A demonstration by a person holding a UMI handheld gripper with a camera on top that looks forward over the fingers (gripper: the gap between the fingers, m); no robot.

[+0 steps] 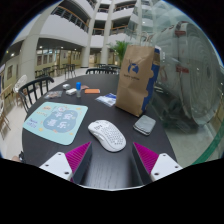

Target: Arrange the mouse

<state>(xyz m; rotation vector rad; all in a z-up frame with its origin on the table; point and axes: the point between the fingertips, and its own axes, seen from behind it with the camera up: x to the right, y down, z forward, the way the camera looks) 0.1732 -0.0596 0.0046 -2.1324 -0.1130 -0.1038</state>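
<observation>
A white perforated mouse (107, 135) lies on the round dark table (60, 148), just ahead of my fingers and a little between their tips. A pale blue mouse mat (55, 121) with a printed pattern lies to the left of the mouse. My gripper (112, 156) is open and empty, with its pink pads (76, 156) wide apart on either side, near the table's front edge. Nothing is held.
A brown paper bag (135, 80) with a blue logo stands behind the mouse. A small grey device (145, 125) lies to the right of the mouse. Small items (106, 99) lie further back. Black chairs (30, 92) stand at the left, and a clear plastic sheet (185, 70) at the right.
</observation>
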